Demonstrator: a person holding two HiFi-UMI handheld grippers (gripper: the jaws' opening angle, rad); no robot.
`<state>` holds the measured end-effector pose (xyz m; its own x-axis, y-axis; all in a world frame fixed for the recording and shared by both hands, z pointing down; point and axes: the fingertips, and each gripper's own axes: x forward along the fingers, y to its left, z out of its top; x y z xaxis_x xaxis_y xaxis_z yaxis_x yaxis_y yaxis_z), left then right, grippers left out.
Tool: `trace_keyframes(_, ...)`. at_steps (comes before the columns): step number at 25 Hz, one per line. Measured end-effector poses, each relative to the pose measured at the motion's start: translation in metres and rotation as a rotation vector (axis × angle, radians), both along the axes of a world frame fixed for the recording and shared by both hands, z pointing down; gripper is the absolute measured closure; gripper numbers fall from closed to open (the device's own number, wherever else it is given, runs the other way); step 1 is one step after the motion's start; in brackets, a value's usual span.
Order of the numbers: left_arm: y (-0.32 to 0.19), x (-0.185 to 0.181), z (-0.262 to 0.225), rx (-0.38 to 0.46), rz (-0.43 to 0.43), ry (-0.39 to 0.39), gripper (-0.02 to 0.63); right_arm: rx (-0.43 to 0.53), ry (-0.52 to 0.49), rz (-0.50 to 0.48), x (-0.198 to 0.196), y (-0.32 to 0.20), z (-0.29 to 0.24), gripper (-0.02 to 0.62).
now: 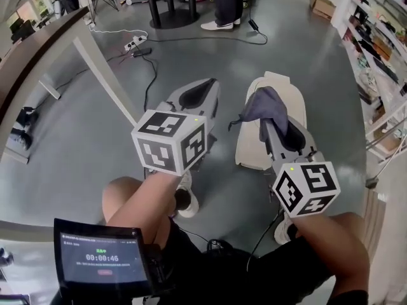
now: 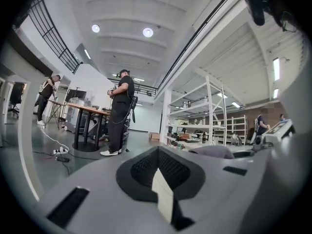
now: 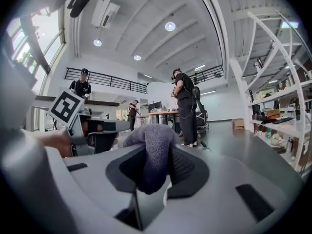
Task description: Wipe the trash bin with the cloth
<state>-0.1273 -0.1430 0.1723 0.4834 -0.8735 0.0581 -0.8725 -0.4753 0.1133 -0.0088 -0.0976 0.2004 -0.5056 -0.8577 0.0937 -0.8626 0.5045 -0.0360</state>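
Observation:
My right gripper [image 1: 269,110] is shut on a dark grey cloth [image 1: 262,105], which bunches over its jaw tips and hangs a little to the left. In the right gripper view the cloth [image 3: 150,150] fills the space between the black pads. Under that gripper a cream trash bin [image 1: 249,146] lies on the grey floor. My left gripper [image 1: 201,89] hovers to the left of the bin with its jaws together and nothing in them. In the left gripper view its pads [image 2: 141,172] meet, and the cloth [image 2: 212,151] shows at the right.
A power strip [image 1: 135,42] and black cables run over the floor ahead. A person [image 1: 222,5] stands by a round-based table at the back. Shelving [image 1: 381,49] lines the right side and a slanted white beam [image 1: 102,75] the left. A timer tablet [image 1: 102,259] is at my lap.

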Motion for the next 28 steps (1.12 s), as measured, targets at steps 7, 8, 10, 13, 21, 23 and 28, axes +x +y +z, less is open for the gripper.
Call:
trace_keyframes(7, 0.033, 0.068, 0.002, 0.020, 0.071, -0.061, 0.609, 0.036, 0.065, 0.077, 0.073, 0.024, 0.007, 0.503)
trace_keyframes(8, 0.038, 0.072, 0.007, 0.022, 0.072, -0.070, 0.609, 0.034, 0.066, 0.089, 0.081, 0.025, 0.008, 0.503)
trace_keyframes(10, 0.050, 0.075, 0.024, 0.015, 0.060, -0.101, 0.609, 0.027, 0.075, 0.108, 0.093, 0.026, 0.010, 0.503)
trace_keyframes(13, 0.057, 0.087, 0.033, 0.014, 0.092, -0.132, 0.609, 0.015, 0.080, 0.127, 0.110, 0.030, 0.008, 0.503)
trace_keyframes(21, 0.060, 0.108, 0.054, -0.071, 0.150, -0.087, 0.609, 0.002, 0.116, 0.140, 0.130, 0.048, 0.005, 0.503)
trace_keyframes(23, 0.058, 0.114, 0.058, -0.101, 0.164, -0.052, 0.609, 0.018, 0.124, 0.157, 0.135, 0.048, 0.008, 0.503)
trace_keyframes(28, 0.058, 0.120, 0.064, -0.092, 0.173, -0.090, 0.609, 0.048, 0.125, 0.213, 0.149, 0.050, 0.016, 0.505)
